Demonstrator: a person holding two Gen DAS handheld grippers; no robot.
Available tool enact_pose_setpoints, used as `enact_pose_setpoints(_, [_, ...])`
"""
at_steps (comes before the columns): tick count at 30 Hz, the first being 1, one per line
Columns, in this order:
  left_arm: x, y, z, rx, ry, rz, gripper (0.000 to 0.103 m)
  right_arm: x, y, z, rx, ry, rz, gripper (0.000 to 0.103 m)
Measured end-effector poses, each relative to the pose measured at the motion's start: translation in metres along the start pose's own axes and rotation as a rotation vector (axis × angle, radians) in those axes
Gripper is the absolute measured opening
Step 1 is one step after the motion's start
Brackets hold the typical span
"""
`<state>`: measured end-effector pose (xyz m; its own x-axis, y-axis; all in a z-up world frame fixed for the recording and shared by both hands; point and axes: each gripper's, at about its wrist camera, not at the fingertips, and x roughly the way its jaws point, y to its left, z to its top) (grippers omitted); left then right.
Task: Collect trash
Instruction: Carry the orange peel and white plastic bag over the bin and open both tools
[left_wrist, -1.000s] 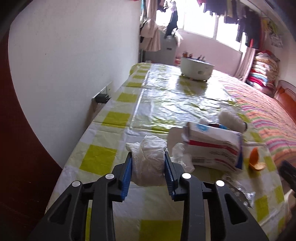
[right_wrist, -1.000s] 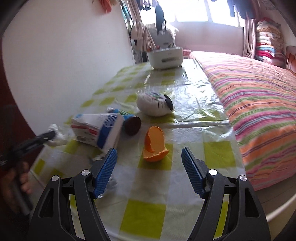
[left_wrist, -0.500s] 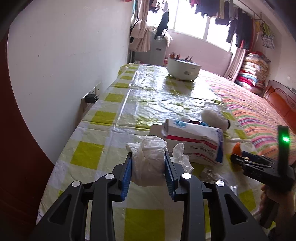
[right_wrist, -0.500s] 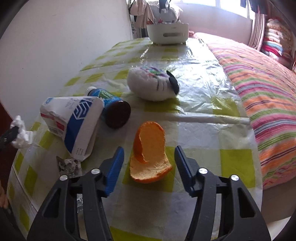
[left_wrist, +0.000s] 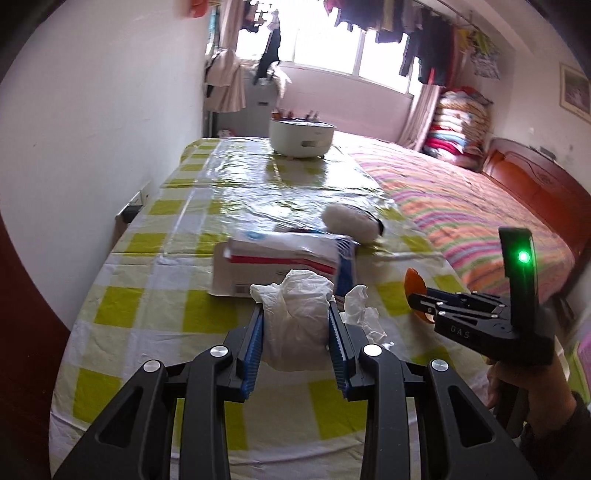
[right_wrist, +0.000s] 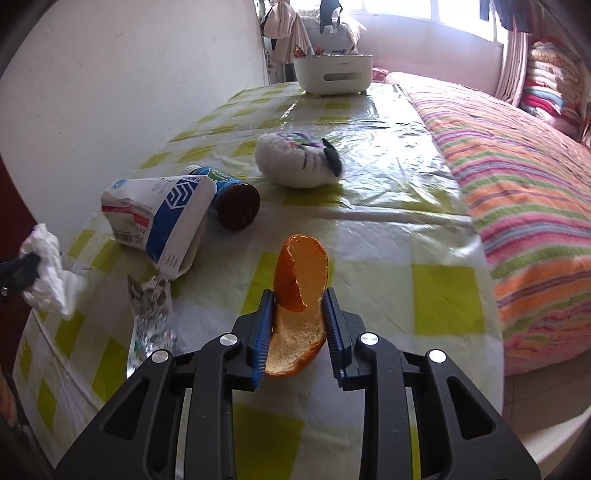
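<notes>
Left-wrist footage is filled by a table (left_wrist: 122, 295) spread with a yellow-and-white checked plastic cloth, set against a white wall, with a striped bedspread (left_wrist: 480, 206) along its right edge. A white pot (left_wrist: 301, 138) is seen at the table's far end.

Nearer, a white paper bag (left_wrist: 280, 264) with red and blue print is lying on its side; in the right-wrist view a blue-labelled bottle (right_wrist: 231, 195) is lying against its far side, base toward the camera. Beyond them a white plush toy (right_wrist: 295, 162) is resting on the cloth. A crumpled silvery wrapper (right_wrist: 147, 306) is seen just beside the bag's near end.

The left gripper (left_wrist: 295, 332) is closed on a crumpled white tissue (left_wrist: 295, 317), which is pinched between the 2 blue pads and held above the cloth near the table's front. A second, smaller tissue scrap (left_wrist: 360, 306) shows just right of the pads; whether it is touching the held tissue cannot be told.

The right gripper (right_wrist: 298, 325) is closed on a curled orange peel (right_wrist: 299, 280), clamped between its 2 pads, with the peel's upper part rising past the fingertips. Whether the peel's lower edge touches the cloth cannot be told.
</notes>
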<state>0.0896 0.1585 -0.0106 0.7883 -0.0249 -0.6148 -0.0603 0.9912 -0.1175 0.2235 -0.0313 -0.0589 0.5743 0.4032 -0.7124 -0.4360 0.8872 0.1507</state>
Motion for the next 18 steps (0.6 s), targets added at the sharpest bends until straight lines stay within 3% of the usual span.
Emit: enact_pose_setpoints(18, [-0.003, -0.056, -0.014, 0.107, 0.015, -0.094, 0.032, -0.080, -0.014, -0.036, 0.036, -0.120, 0.032, 0.026])
